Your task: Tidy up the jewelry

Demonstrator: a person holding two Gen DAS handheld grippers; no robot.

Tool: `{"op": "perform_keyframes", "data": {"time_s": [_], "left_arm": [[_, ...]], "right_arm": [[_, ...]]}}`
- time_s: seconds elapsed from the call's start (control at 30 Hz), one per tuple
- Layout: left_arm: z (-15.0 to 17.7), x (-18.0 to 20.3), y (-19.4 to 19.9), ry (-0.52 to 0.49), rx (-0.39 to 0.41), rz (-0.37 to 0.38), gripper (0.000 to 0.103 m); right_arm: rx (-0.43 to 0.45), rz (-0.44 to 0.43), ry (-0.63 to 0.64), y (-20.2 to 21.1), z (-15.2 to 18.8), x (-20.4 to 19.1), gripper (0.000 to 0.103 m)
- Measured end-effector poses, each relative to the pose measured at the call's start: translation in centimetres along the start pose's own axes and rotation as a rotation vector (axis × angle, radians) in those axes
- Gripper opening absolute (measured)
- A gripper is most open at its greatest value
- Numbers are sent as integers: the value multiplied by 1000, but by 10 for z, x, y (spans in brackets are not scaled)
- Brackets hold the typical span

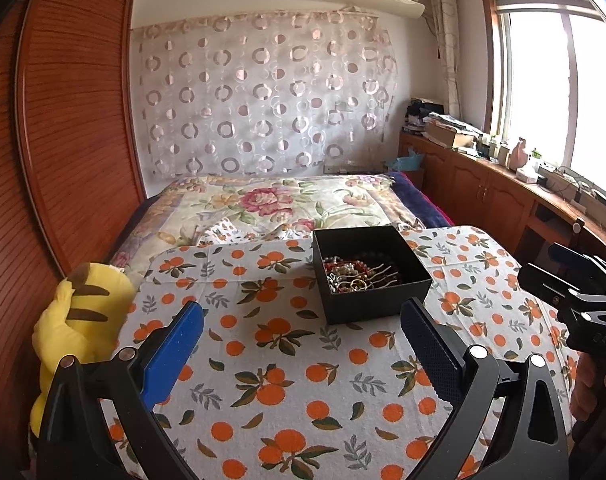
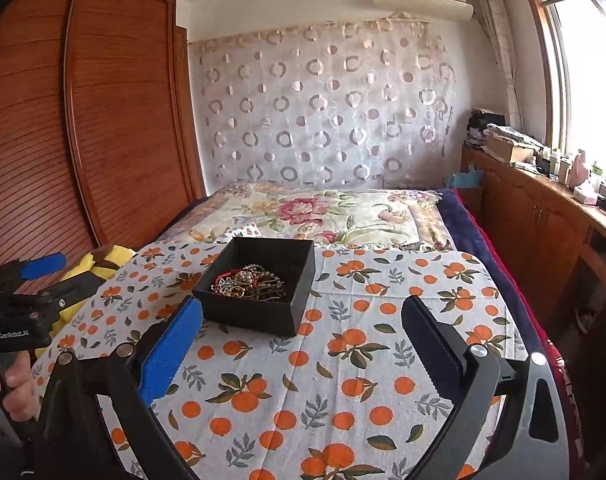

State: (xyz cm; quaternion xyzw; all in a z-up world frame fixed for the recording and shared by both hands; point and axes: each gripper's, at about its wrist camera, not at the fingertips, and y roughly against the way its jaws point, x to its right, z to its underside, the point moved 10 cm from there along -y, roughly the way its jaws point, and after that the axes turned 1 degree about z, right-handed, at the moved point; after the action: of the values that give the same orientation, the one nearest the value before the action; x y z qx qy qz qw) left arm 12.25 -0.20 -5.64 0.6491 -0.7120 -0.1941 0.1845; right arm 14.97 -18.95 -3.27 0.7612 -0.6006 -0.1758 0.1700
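Observation:
An open black box (image 1: 383, 300) stands on a table covered by an orange-print cloth (image 1: 283, 360). Inside lies a tangled pile of jewelry (image 1: 355, 276): pearl strands, red beads, gold rings, metal pins. The box (image 2: 259, 312) and jewelry (image 2: 247, 282) also show in the right wrist view. My left gripper (image 1: 303, 320) is open and empty, held over the cloth just short of the box. My right gripper (image 2: 303, 320) is open and empty, to the right of the box. Each gripper shows at the edge of the other's view: the right gripper (image 1: 575, 280) and the left gripper (image 2: 31, 276).
A yellow striped plush toy (image 1: 79, 320) sits at the table's left edge. Behind the table is a bed with a floral quilt (image 1: 279, 204). A wooden wardrobe (image 1: 63, 140) stands left. A cluttered wooden counter (image 1: 503, 172) runs under the window at right.

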Motion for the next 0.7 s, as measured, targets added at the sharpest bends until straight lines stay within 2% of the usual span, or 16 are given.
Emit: {"op": "perform_keyframes", "data": {"time_s": [0.7], "left_arm": [[-2,5,4,-1,4,5,95]], "right_arm": [[0,3,-1,0,0,1,101]]}}
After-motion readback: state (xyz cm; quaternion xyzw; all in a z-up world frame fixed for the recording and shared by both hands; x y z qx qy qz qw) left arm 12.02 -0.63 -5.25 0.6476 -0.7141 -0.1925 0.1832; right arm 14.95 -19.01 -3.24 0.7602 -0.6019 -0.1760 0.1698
